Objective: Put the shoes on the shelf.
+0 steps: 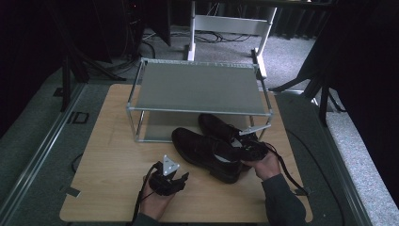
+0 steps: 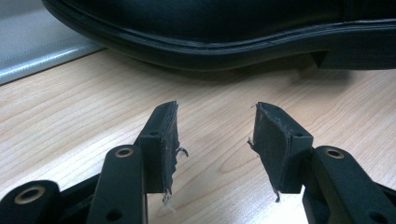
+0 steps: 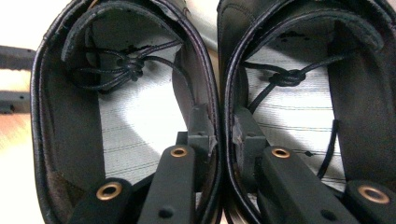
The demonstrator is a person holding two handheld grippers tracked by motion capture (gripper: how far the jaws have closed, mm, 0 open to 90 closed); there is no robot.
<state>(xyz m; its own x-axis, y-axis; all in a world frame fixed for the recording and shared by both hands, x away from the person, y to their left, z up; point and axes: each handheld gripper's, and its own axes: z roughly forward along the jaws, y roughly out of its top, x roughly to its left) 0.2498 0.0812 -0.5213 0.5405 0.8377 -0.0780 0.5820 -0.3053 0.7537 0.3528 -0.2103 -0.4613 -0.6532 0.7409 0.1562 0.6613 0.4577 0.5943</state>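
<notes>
A wooden counter [image 1: 108, 160] carries a metal shoe rack [image 1: 197, 89]. Just in front of the rack lie two black shoes [image 1: 207, 150], side by side. The right gripper [image 3: 223, 135] pinches their touching inner walls together. The left gripper [image 2: 215, 140] rests nearer the front edge, fingers [image 2: 163, 135] spread, empty.

No writing, label, brand mark or number can be read anywhere in these views. The shoes' grey insoles [image 3: 130, 126] carry only faint lines, and a dark mark on the floor at far left [image 1: 80, 117] is too small to read.
</notes>
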